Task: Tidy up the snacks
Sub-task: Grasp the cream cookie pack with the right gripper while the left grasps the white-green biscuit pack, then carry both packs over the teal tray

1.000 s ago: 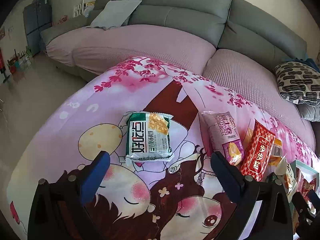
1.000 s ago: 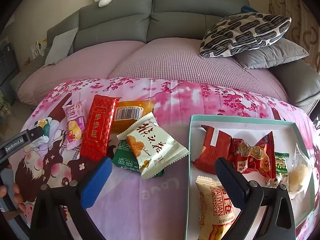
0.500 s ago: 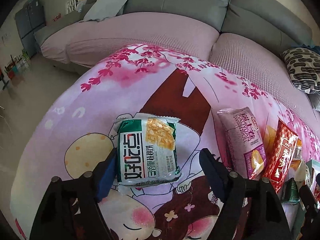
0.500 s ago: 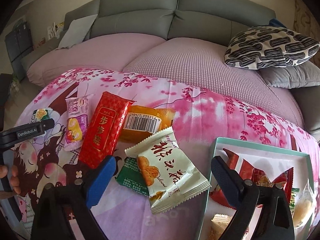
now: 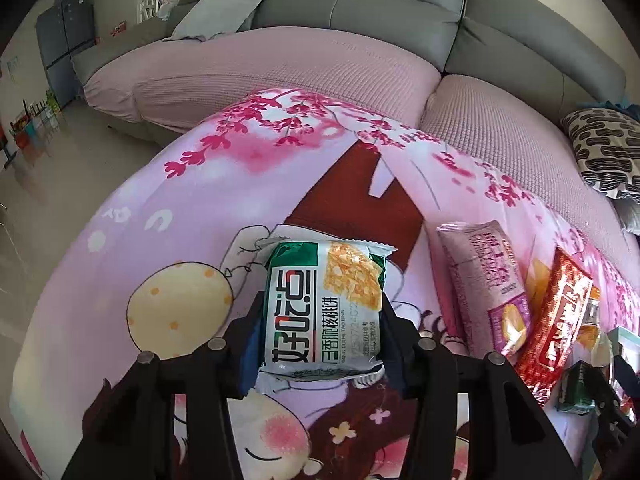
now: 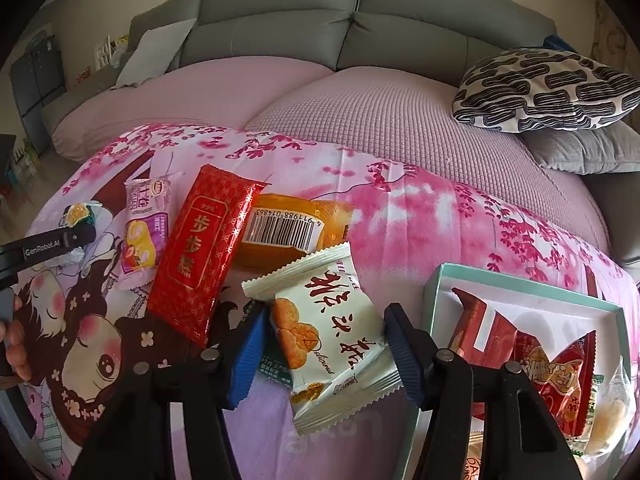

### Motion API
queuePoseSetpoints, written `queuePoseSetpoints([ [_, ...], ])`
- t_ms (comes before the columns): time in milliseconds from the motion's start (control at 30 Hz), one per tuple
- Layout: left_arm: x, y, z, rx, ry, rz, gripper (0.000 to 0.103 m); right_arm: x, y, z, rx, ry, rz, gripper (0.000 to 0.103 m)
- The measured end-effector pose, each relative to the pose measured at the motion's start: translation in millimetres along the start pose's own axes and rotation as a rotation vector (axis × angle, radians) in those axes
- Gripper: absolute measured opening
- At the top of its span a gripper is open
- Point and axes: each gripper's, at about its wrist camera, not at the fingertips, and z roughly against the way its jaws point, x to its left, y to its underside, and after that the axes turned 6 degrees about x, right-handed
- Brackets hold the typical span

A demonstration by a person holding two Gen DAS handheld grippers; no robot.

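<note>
A green-and-white snack packet (image 5: 324, 304) lies on the pink cartoon cloth (image 5: 200, 208). My left gripper (image 5: 322, 340) is closing, and its blue pads touch both long sides of the packet. In the right wrist view a cream packet (image 6: 336, 320) with red writing rests partly on a dark green packet (image 6: 272, 368). My right gripper (image 6: 326, 340) is closing around the cream packet, with its pads against the packet's edges. To the right stands a teal-rimmed white box (image 6: 436, 280) holding several snacks.
A red packet (image 6: 200, 248), an orange packet (image 6: 288, 232) and a pink packet (image 6: 142, 220) lie in a row left of the cream one. A sofa (image 6: 360, 100) with a patterned cushion (image 6: 552, 88) runs behind the cloth. A person's fingers (image 6: 12, 344) show at the left edge.
Both grippers came down and forward over their packets and their jaws narrowed from wide open until the pads meet the packet sides.
</note>
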Motion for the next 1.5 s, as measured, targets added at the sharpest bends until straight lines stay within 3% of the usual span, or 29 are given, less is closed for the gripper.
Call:
queuePoseSetpoints([
  [533, -52.0, 28.9, 66.3, -0.079, 0.139, -0.027, 0.051, -14.7, 21.3, 62.0, -0.074, -0.029, -0.094, 0.060],
  [833, -98.6, 45.5, 95.7, -0.125, 0.202, -0.128, 0.052, -31.4, 37.3, 94.6, -0.124, -0.015, -0.144, 0.060],
  [1167, -152.2, 69.0, 119.1, -0.159, 0.243, -0.241, 0.052, -82.8, 56.7, 112.7, -0.145, 0.017, -0.259, 0.060],
  [1500, -229.9, 108.6, 132.6, -0.150, 0.341, -0.436, 0.052, -155.9, 81.6, 127.8, -0.158, 0.097, -0.423, 0.060],
])
